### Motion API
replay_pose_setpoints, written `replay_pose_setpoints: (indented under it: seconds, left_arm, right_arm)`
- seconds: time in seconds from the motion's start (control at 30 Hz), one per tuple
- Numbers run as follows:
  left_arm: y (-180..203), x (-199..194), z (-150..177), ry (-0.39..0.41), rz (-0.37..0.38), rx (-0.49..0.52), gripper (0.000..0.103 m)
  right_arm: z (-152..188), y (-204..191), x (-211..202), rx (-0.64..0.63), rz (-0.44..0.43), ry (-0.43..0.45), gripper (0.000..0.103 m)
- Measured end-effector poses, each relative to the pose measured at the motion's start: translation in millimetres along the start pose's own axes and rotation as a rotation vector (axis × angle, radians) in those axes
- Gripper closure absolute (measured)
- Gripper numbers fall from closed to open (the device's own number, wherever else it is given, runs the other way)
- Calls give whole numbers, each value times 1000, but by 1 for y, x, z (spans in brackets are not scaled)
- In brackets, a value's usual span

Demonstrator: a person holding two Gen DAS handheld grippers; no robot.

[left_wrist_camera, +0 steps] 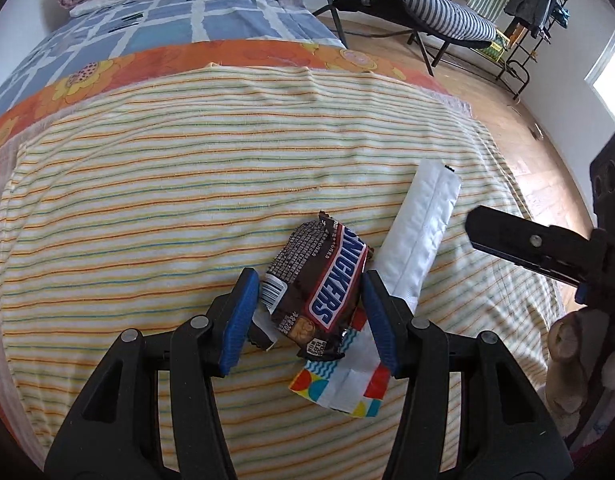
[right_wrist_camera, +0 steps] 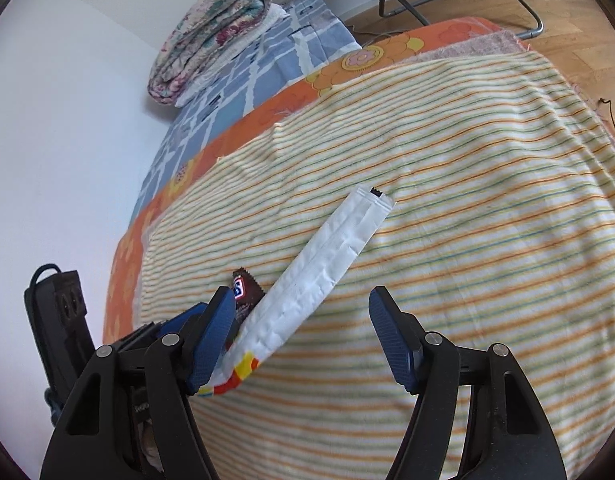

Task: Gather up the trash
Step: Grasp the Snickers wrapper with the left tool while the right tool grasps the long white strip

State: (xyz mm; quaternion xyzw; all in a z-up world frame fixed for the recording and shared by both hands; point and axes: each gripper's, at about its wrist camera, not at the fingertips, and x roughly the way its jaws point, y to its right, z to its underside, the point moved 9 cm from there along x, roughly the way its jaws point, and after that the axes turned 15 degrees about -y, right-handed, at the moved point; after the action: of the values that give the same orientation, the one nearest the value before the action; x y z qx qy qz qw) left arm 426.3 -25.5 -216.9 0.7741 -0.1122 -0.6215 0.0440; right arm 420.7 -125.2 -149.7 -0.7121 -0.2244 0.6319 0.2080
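**K:** Left gripper (left_wrist_camera: 307, 316) sat lowest in frame, fingers spread either side of the Snickers wrapper (left_wrist_camera: 319, 280). Couldn't tell if the blue pads touched it.

**M:** Where was the wrapper?

**K:** On the striped blanket (left_wrist_camera: 187, 184), overlapping a long white wrapper (left_wrist_camera: 419, 232) with a coloured end.

**M:** Right side?

**K:** Right gripper (right_wrist_camera: 301, 340) was spread wide, nothing pinched. Left finger beside the white wrapper's coloured end, right finger over bare blanket.

**M:** Beyond that?

**K:** Orange floral sheet (left_wrist_camera: 107, 72), then a folded quilt (right_wrist_camera: 211, 36).
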Motion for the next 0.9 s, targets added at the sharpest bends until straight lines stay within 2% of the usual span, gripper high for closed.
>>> replay_pose_setpoints:
  seconds: [0.13,0.2,0.27,0.33,0.4,0.5,0.53,0.7,0.9]
  left_arm:
    - [2,1,-1,8,-19,21,49]
    - [5,2,0,11,-19,34,53]
    - [6,2,1,17,-26,46,54]
    - [7,1,2,19,-30,54,56]
    - [6,1,2,20,-41,58,60]
    - [7,1,1,24,-39,58,67]
    - [8,0,1,26,-36,57,71]
    - [7,-4,1,45,-39,45,71]
    - [8,-8,4,52,-55,50,90]
  right_arm:
    - [-7,-1,12,10,5,-7,40]
    - [-10,-3,16,11,9,-2,42]
    - [-13,-5,21,3,32,5,50]
    - [-15,-5,25,-1,52,6,69]
    - [-17,-4,28,3,55,3,81]
    - [-16,-4,25,-9,55,14,92]
    - [-16,-6,23,-20,63,20,94]
    - [-16,-8,8,-69,101,53,97]
    - [-8,-6,-8,-91,109,66,98]
